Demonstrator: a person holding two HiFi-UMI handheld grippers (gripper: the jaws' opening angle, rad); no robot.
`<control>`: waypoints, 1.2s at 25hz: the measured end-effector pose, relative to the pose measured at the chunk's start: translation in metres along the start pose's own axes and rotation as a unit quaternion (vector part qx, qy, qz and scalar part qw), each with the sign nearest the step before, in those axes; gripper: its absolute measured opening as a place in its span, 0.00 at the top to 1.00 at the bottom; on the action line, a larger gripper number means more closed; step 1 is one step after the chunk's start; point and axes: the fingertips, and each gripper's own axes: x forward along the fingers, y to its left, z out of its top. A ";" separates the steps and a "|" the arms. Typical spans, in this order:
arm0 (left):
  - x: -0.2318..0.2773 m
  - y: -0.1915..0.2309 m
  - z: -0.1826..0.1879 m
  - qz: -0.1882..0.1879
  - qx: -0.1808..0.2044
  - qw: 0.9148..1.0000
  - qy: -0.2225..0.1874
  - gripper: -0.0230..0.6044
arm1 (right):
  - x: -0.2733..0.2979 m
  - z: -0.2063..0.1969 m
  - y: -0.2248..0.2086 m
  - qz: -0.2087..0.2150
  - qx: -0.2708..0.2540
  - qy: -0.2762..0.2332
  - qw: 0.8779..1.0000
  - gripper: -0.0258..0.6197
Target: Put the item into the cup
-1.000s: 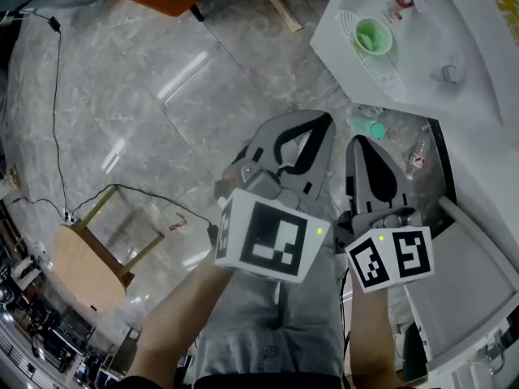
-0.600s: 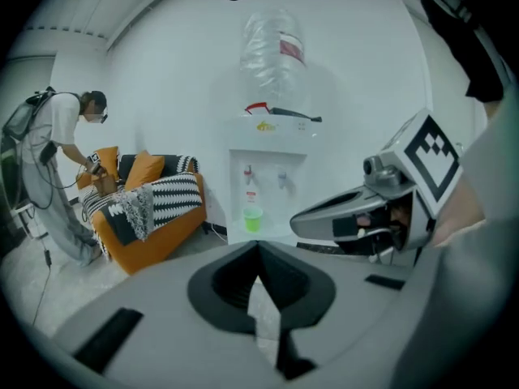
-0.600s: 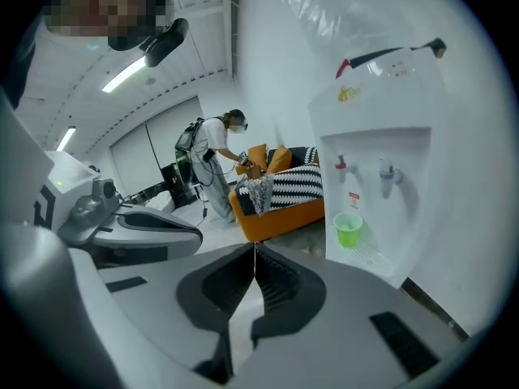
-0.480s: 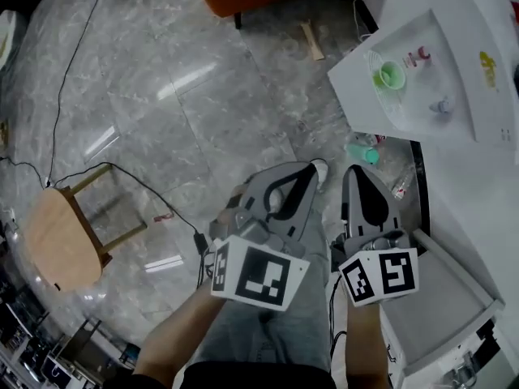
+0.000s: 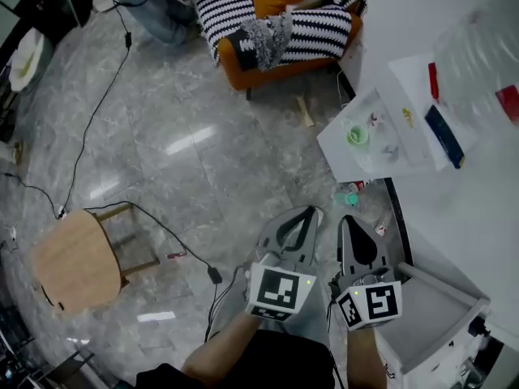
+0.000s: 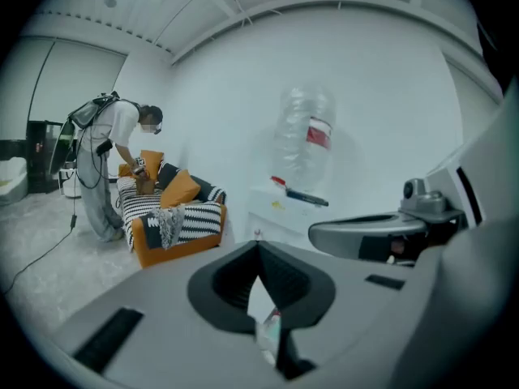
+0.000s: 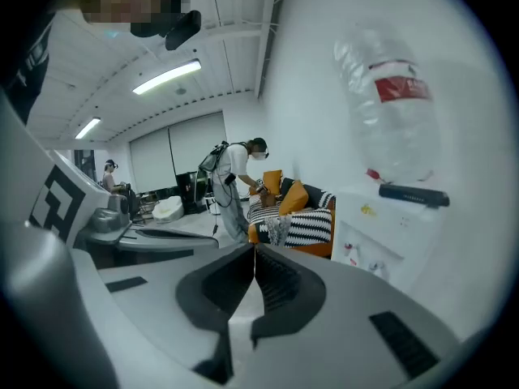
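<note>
In the head view both tools sit low before the person's lap, well apart from the work. The left gripper and right gripper lie side by side. The green cup stands on the white tray with small items just beside it; which is meant, I cannot tell.

In the left gripper view the jaws are pressed together on nothing.

In the right gripper view they are likewise closed and empty, aimed near the sofa. I'd say they are shut merely for the approach.
</note>
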 end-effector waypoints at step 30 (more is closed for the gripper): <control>-0.032 -0.124 0.155 -0.116 0.077 0.987 -0.083 0.94 | -0.131 0.091 -0.064 -0.116 0.069 -0.131 0.982 0.95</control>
